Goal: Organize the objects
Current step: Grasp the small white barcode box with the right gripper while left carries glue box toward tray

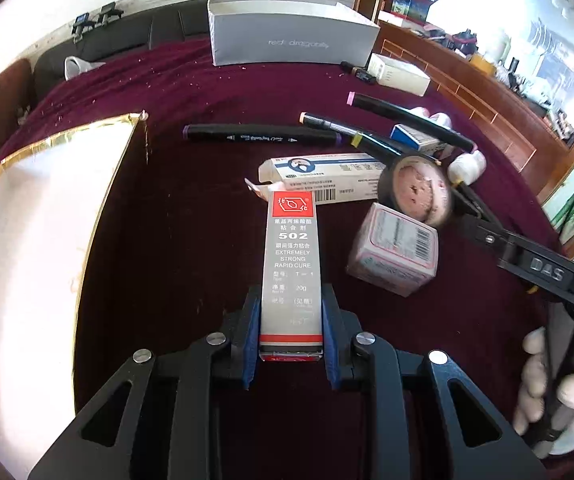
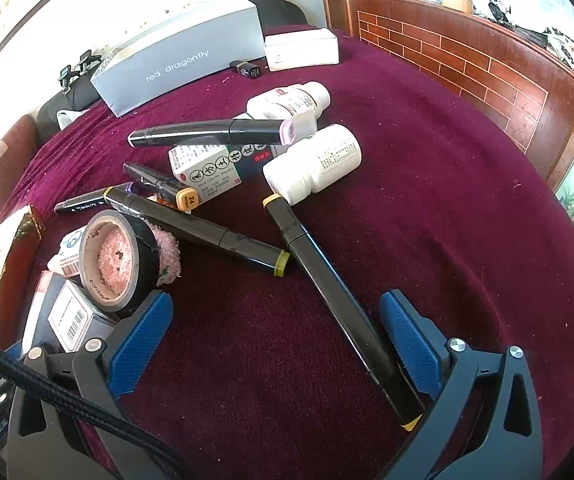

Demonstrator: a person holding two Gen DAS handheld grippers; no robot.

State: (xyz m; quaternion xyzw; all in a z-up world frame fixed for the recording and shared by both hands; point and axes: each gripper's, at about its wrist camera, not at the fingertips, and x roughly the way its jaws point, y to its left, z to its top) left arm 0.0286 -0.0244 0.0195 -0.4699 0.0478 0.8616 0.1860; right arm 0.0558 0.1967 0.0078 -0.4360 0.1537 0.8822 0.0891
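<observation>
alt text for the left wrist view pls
The left hand-held gripper is shut on a slim 502 glue box above a maroon cloth, with markers, cartons and a tape roll scattered beyond, and a grey box farther back.

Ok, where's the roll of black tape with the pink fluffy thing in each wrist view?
Left wrist: black tape roll right of centre, above the pink barcoded box.
Right wrist: the roll lower left, just beyond the left fingertip of the open right gripper.
Shared landmark: grey "red dragonfly" box at the far edge.
</observation>
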